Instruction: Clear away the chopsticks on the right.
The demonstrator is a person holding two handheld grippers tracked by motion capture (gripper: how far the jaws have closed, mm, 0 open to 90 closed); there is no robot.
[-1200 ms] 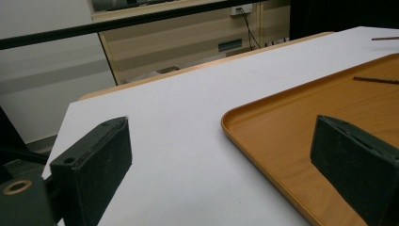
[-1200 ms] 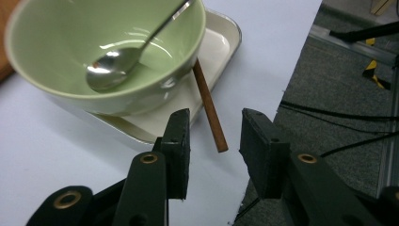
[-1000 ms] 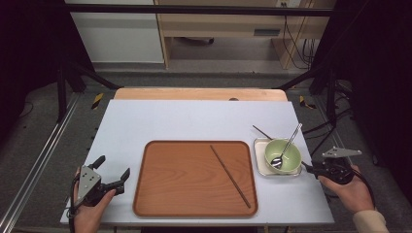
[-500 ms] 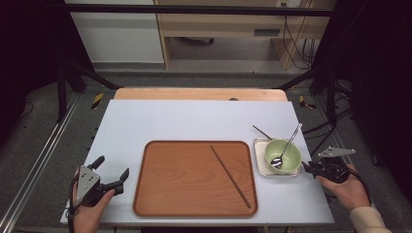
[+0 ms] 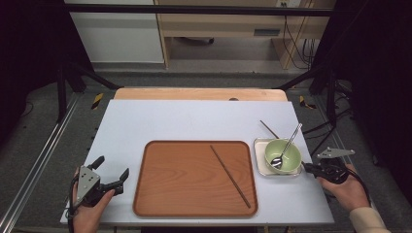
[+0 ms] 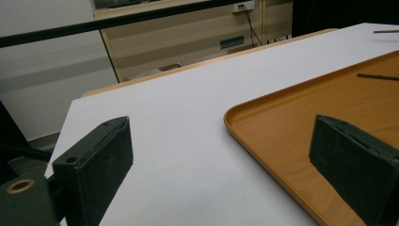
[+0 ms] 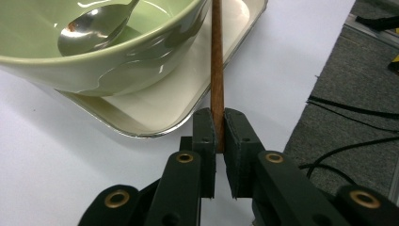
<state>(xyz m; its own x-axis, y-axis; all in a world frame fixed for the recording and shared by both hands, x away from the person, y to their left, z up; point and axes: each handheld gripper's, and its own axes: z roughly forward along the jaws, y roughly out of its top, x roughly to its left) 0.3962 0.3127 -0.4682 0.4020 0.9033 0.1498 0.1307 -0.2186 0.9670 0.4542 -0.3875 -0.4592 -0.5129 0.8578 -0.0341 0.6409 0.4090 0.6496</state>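
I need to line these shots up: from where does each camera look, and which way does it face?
High view: above the near table edge, facing forward and down; both hands, left tongs, right tongs.
Left gripper view: low over the table, open pads toward the tray.
Right gripper view: pads clamping a chopstick beside the bowl.
All show chopsticks.

In the right gripper view the bowl (image 7: 94, 52) is cut off by the top and left edges, and so is the spoon (image 7: 96, 28) handle. The chopstick (image 7: 217, 70) runs out past the top edge, its near end hidden between the right tool (image 7: 217, 141) pads. In the high view that chopstick's middle lies hidden behind the bowl (image 5: 282, 156). In the left gripper view the tray (image 6: 301, 122) is cut by the right and bottom edges, and the left tool (image 6: 226, 174) jaws by the bottom edge.
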